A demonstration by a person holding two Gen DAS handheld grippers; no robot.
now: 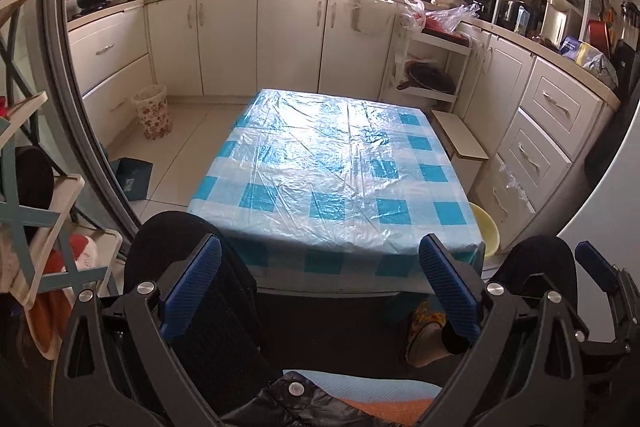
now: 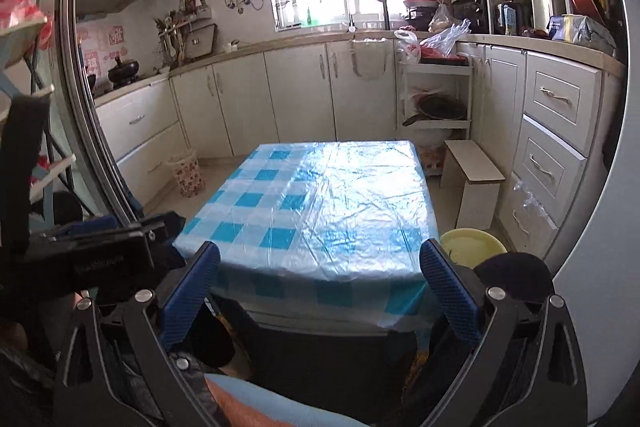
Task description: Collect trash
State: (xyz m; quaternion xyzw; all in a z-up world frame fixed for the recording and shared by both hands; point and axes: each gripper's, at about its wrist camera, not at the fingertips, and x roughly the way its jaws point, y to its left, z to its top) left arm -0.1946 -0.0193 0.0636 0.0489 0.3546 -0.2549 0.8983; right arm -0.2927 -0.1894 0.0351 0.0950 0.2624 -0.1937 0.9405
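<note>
Item one, left gripper [image 1: 320, 281]: we hold it well back from the table [image 1: 340, 167], jaws spread wide, nothing between the blue pads [image 1: 194, 291].

Item two, right gripper [image 2: 320, 283]: same condition, jaws wide apart and empty, raised short of the table's near edge. In the left wrist view it shows at the far right [image 1: 600, 279].

Item three, the table: covered with a blue-and-white checked cloth under a clear plastic sheet [image 2: 332, 203], wrinkled and glossy. We see no loose trash on its top in either view.

Item four, floral wastebasket [image 1: 152, 111]: stands on the floor by the left cabinets, well apart from the table. We judge it the likely destination for whatever is collected.

Item five, candidate trash: none that we can identify for certain. Plastic bags [image 1: 448, 13] sit on the small shelf unit at the back right; a yellow basin [image 2: 472, 247] rests on the floor just beside the table's right corner.

Handling note: if the bags are the target, we expect them to be light, limp and slippery; we would pinch a bunched fold or handle loop rather than a flat face, and close fully.
</note>
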